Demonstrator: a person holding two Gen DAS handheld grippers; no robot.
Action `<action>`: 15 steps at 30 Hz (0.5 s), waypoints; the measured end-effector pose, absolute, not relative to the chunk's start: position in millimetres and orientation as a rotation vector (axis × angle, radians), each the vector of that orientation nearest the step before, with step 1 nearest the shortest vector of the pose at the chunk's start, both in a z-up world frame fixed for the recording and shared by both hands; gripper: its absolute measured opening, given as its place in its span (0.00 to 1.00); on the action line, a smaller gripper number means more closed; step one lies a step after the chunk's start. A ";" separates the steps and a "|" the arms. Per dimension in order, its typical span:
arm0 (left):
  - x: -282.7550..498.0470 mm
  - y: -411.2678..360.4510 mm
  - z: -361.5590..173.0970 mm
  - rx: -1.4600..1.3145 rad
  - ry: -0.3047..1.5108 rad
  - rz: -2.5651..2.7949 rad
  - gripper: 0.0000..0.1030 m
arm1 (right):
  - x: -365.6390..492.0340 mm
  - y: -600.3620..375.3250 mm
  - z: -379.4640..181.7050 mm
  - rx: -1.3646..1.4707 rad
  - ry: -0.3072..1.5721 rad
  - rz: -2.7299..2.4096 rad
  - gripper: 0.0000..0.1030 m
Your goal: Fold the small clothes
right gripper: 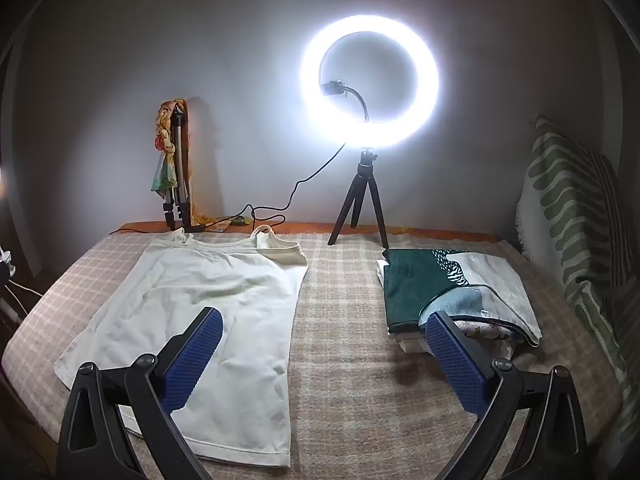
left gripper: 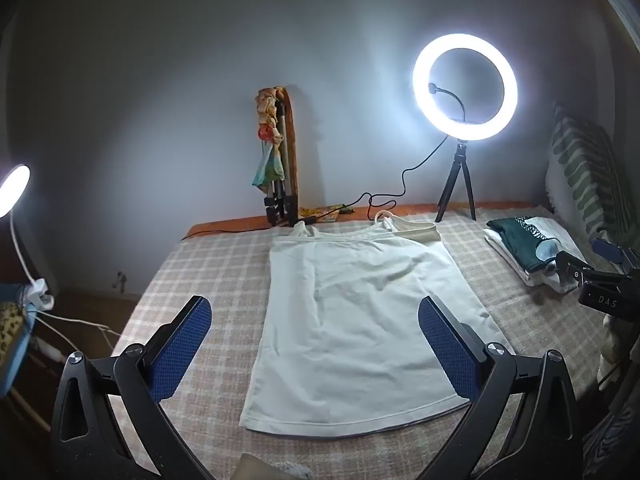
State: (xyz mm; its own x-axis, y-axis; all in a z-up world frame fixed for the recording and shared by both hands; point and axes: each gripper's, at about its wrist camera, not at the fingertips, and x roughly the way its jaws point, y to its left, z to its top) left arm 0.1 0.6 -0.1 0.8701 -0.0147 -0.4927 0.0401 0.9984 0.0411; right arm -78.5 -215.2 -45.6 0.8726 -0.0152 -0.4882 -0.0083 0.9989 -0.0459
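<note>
A white camisole top lies flat on the checked blanket, straps toward the wall and hem toward me. My left gripper hovers open above its lower half, blue pads wide apart with nothing between them. In the right wrist view the same top lies to the left. My right gripper is open over the bare blanket between the top and a stack of folded clothes. The right gripper's black body shows at the right edge of the left wrist view.
A lit ring light on a small tripod stands at the back, its cable trailing left. A folded tripod with a colourful cloth leans on the wall. A striped cushion stands at the right. A desk lamp glows at left.
</note>
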 end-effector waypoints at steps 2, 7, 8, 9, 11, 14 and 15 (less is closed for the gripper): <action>-0.1 0.8 -0.2 0.050 0.516 -0.034 1.00 | -78.8 -215.0 -46.4 -0.052 0.510 -0.001 1.00; 0.1 0.6 -0.1 0.054 0.516 -0.024 1.00 | -78.0 -214.7 -50.4 -0.078 0.511 0.001 1.00; 0.2 0.8 0.0 0.054 0.516 -0.021 1.00 | -77.3 -215.3 -51.3 -0.082 0.512 0.002 1.00; 0.3 1.2 0.1 0.054 0.515 -0.019 1.00 | -79.9 -208.6 -45.5 -0.082 0.501 -0.001 1.00; 2.4 -0.8 -0.7 0.054 0.512 -0.008 1.00 | -82.3 -208.9 -46.8 -0.082 0.488 -0.009 1.00; 2.1 3.6 0.7 0.047 0.511 -0.003 1.00 | -81.9 -206.0 -46.3 -0.078 0.492 -0.009 1.00; 1.4 4.9 1.0 0.045 0.509 -0.002 1.00 | -81.8 -204.8 -46.1 -0.078 0.492 -0.009 1.00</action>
State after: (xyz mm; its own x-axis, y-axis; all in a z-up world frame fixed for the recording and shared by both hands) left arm 1.4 4.9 1.0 0.8731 0.0091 -0.4875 0.0134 0.9990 0.0427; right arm -81.8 -204.8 -46.1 0.8813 -0.0271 -0.4717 -0.0107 0.9970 -0.0772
